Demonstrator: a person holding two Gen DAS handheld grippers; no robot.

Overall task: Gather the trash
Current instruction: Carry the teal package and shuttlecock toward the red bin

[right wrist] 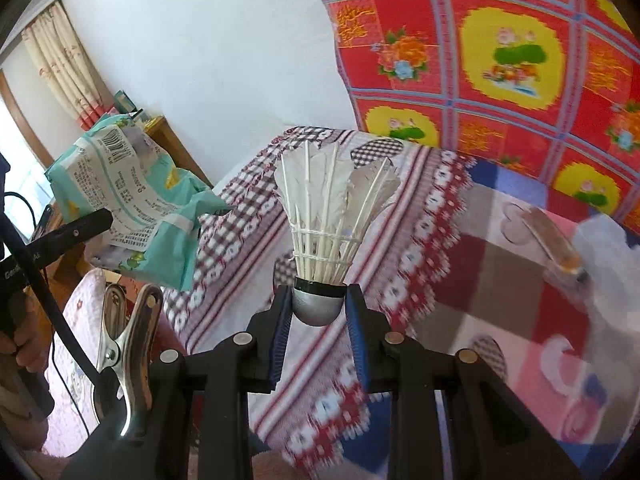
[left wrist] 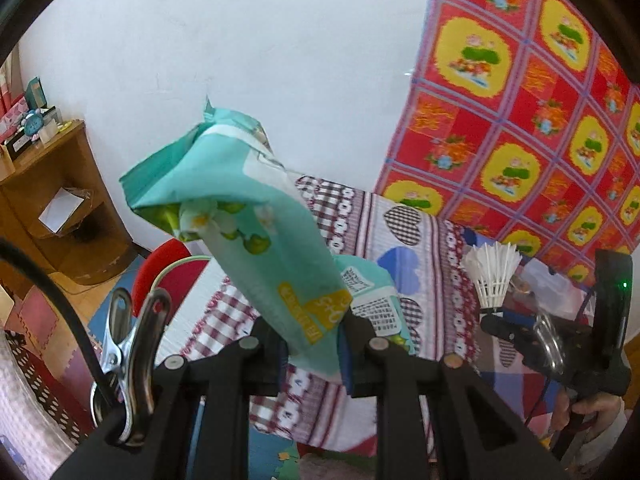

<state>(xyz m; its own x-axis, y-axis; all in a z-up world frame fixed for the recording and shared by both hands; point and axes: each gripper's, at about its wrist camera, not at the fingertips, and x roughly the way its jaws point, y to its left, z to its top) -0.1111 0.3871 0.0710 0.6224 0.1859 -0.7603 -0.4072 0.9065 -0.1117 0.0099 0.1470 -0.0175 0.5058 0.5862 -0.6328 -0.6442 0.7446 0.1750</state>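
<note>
A: Left wrist view: what is seen?

B: A crumpled teal plastic wrapper with white flowers and a yellow label (left wrist: 256, 236) is seen pinched by its lower edge between the pads of the left gripper (left wrist: 314, 344), lifted clear above the bed covered in a patchwork sheet of checks, hearts and flowers (left wrist: 424, 240).

A: And in the right wrist view?

B: A white feather shuttlecock with a silver rounded base (right wrist: 320, 300) is held upright in the right gripper (right wrist: 318, 316), the base squeezed between two blue pads (right wrist: 280, 328). Both pieces of trash are carried in the air; no bin is shown.

A: What could go wrong?

B: The rounded base is judged likely to squirt out if the squeeze is eased or the gripper tilted. The wrapper is gripped only at one edge, so it may be pulled free if swung. A clear, blurred object (right wrist: 560, 252) lying on the sheet to the right could be overlooked.
</note>
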